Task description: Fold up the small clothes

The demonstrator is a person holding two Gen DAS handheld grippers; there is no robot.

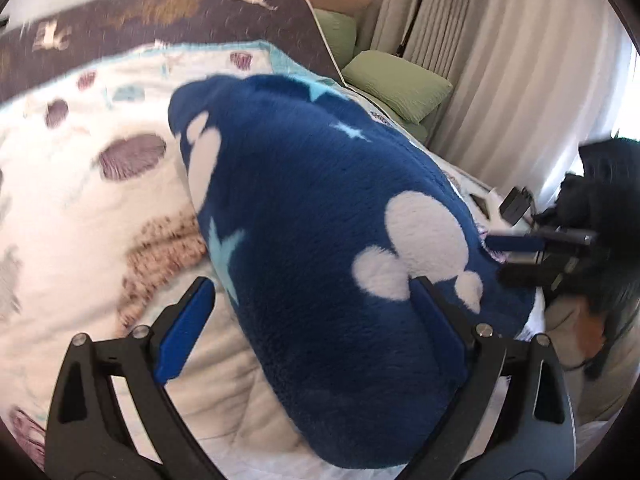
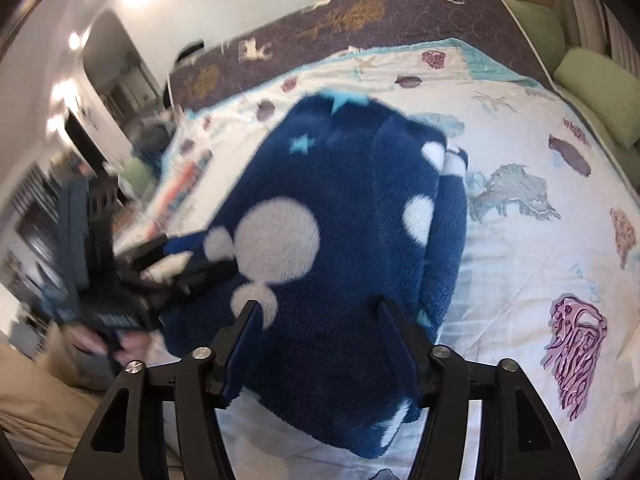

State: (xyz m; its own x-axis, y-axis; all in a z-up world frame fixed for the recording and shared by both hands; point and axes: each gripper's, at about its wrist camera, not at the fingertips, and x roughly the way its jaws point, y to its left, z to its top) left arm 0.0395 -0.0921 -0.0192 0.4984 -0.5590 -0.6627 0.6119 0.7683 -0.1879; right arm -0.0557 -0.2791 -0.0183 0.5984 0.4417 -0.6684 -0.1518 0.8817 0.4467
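Observation:
A fleecy dark blue garment (image 1: pixel 320 208) with white blobs and pale blue stars lies bunched on the white printed quilt (image 1: pixel 80 200). It also shows in the right wrist view (image 2: pixel 352 216). My left gripper (image 1: pixel 312 288) is open just above its near end, the fingers standing apart over the cloth. My right gripper (image 2: pixel 316 308) is open too, above the garment's near edge. In the left wrist view the right gripper (image 1: pixel 520 248) reaches in at the garment's right edge. In the right wrist view the left gripper (image 2: pixel 188 252) touches the garment's left side.
The quilt (image 2: pixel 520 264) covers a bed with a dark animal-print blanket (image 1: pixel 180 8) at its far end. Green pillows (image 1: pixel 396 80) and curtains (image 1: pixel 520 80) stand at the far right. A folded striped cloth (image 2: pixel 180 184) lies at the bed's left edge.

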